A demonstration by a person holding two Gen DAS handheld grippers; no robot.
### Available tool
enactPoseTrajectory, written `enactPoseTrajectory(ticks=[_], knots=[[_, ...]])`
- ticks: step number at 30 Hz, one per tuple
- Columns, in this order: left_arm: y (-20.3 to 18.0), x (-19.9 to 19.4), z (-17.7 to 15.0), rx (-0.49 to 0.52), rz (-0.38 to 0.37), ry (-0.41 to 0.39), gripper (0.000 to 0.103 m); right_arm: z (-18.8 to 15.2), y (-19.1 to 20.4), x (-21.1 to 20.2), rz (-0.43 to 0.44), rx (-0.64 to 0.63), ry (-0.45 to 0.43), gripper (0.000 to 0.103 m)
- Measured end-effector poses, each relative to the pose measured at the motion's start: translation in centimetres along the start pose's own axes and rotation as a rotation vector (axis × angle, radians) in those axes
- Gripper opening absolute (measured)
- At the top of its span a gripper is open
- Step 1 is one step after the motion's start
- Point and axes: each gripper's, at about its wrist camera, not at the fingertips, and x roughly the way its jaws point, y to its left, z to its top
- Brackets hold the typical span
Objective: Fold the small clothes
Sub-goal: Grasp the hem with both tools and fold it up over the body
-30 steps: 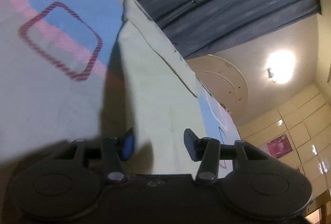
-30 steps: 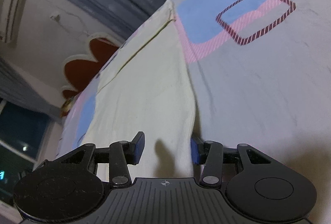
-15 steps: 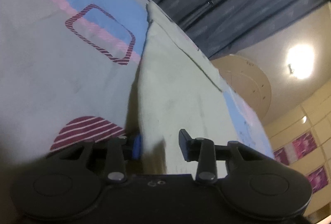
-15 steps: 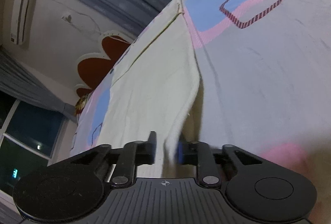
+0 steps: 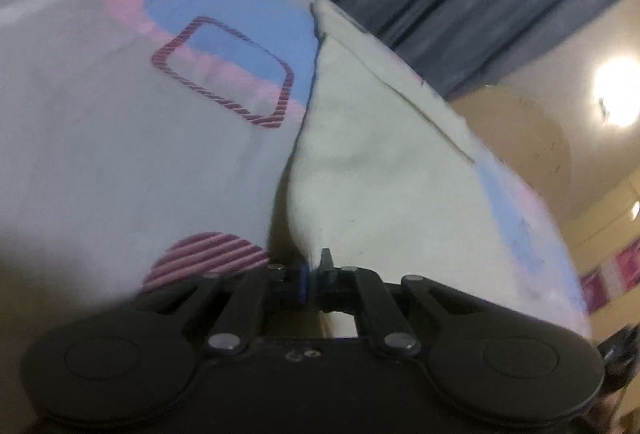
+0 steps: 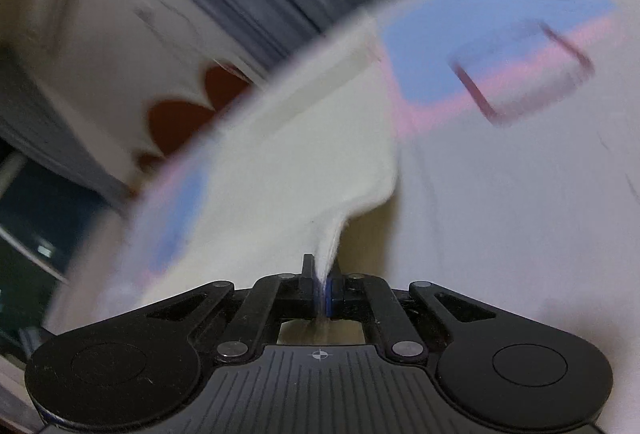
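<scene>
The cream garment (image 5: 376, 169) (image 6: 280, 169) is being pinched at its near edge by the left claw (image 5: 313, 276) and right claw (image 6: 322, 288), ahead over the bedsheet (image 5: 100, 161).

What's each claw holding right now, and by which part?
Both grip the same cream garment, lying on the patterned bedsheet. The left claw pinches its near left edge; the right claw pinches its near right edge, bunched into a peak.
</scene>
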Motion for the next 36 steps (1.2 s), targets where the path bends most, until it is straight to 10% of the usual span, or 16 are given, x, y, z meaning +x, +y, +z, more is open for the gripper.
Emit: enactPoseTrajectory(ticks=[12,19,27,36], knots=[[-3.3,-3.0,3.7,-0.073,-0.122,-0.124,0.004,3.7,5.2,-3.4,0.145,0.03,-0.202,0.002],[-6.9,-0.7,12.8,-0.049,-0.158,-0.193,0.004,11.3,7.2,-2.3,0.16,0.058,-0.279,0.003],[-10.3,11.1,23.9,-0.009,-0.076,-0.162,0.004,25.0,5.2,7.0,0.151,0.209,-0.297,0.003],[-7.7,22.9,28.3,0.024,-0.016,-0.077,0.005,33.3,-1.9,19.5,0.181,0.272,-0.187,0.003]])
